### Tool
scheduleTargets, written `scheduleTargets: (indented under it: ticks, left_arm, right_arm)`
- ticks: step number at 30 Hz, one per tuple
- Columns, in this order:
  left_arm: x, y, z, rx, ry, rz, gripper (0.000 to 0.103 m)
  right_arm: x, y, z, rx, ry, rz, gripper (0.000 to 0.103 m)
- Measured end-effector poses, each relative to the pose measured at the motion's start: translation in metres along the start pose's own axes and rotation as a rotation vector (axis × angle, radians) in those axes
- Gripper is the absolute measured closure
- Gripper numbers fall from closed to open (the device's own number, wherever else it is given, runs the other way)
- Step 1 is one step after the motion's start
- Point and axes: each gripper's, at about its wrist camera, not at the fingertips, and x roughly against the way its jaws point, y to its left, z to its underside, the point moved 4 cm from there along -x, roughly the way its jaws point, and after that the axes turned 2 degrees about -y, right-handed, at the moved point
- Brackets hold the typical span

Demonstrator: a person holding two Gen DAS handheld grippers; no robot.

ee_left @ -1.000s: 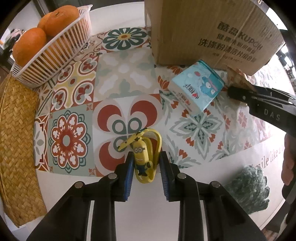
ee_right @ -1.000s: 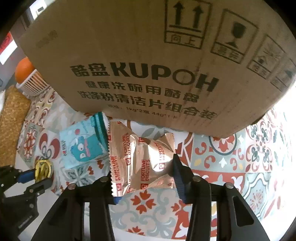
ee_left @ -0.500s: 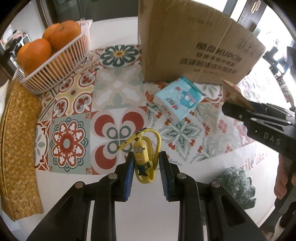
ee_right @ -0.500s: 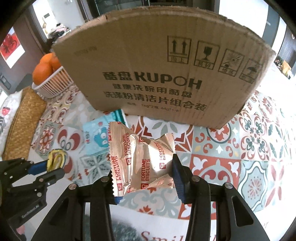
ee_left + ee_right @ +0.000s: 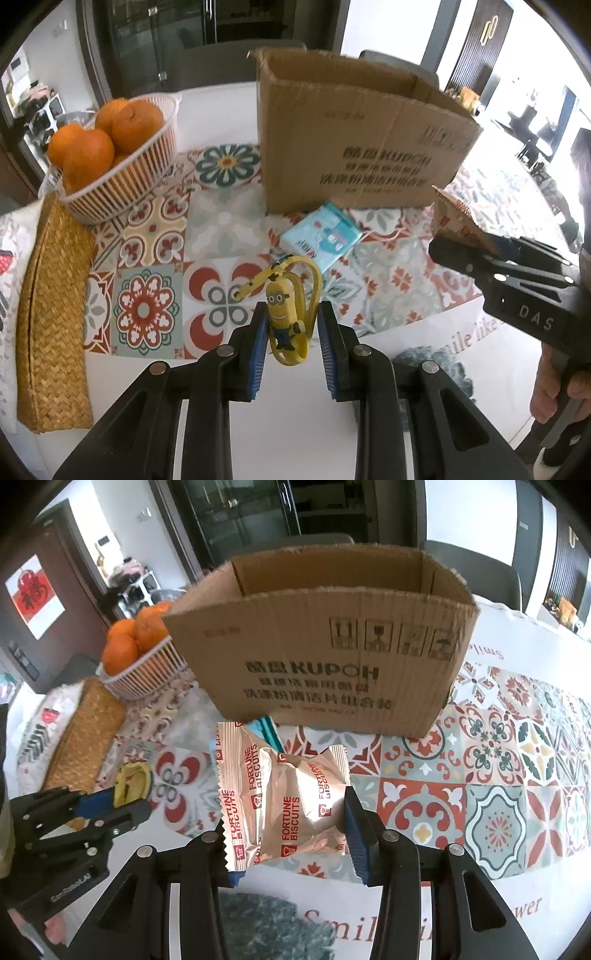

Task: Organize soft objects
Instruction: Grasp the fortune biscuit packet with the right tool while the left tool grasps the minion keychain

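Taking the open brown cardboard box (image 5: 354, 147) as my landmark, I read "KUPOH" printed on its front above lines of Chinese characters, with handling pictograms near its top edge. Far to the left of the box lies a woven straw mat (image 5: 51, 314), and between mat and box stands a white slatted plastic basket (image 5: 122, 181) full of oranges (image 5: 83, 155). In front of the box, on the patterned tile-print tablecloth (image 5: 155, 236), a light blue tissue pack with a cartoon figure (image 5: 321, 240) lies close to the box's front wall.

Nearer to me than that pack, my left gripper (image 5: 291, 332) has its blue-padded fingers (image 5: 258, 339) pressed in on a small yellow Minion toy with a yellow strap loop (image 5: 284, 314), raised above the cloth in front of the box. I cannot tell how firmly the pads bite.

To the right of that, my right gripper (image 5: 291, 823) is clamped on a crinkled silver foil packet printed "FORTUNE BISCUITS" in red (image 5: 284, 797), held up in front of the box's front wall. That tool's black body reads "DAS" in the left wrist view. On the cloth's white border before the box I read part of "Smile".
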Motion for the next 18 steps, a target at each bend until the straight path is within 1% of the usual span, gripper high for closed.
scheduleTargets:
  ticks: [9,18]
  left_arm:
    - [0.025,-0.010,-0.015,-0.017,-0.092,0.018,0.076]
    - [0.050,-0.022,-0.036,-0.043,-0.175,0.040,0.076]
  right_arm:
    - [0.034,0.008,-0.008,-0.008,-0.090,-0.024,0.058]
    - [0.066,0.010,-0.022,-0.007,-0.186,-0.028,0.058]
